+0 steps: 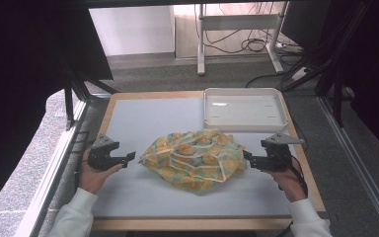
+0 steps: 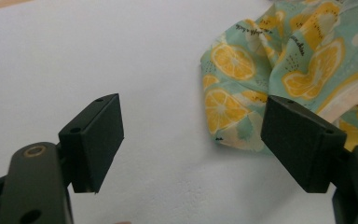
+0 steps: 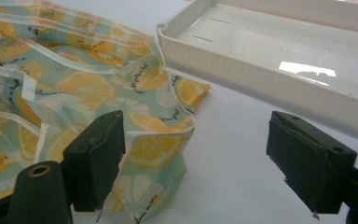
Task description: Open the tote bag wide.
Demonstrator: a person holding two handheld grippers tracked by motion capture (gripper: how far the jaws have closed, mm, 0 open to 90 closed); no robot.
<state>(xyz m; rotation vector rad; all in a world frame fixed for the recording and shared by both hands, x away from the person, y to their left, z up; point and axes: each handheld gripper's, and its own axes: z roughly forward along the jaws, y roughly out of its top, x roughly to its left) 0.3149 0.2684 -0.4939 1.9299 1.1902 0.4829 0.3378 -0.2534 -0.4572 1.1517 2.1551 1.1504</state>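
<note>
Two tongs flank the crumpled lemon-print cloth (image 1: 193,159), which lies mid-table in front of the white tray (image 1: 242,123). I keep my left gripper (image 1: 130,157) wide open and empty, just short of the cloth's left edge. My right gripper (image 1: 247,157) is also agape, its jaws straddling a corner without pinching, so I can likely seize opposite sides.

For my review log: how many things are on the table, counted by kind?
Lemon-print cloth: 1
White tray: 1
Hand-held grippers: 2, left gripper and right gripper
Total: 4
</note>
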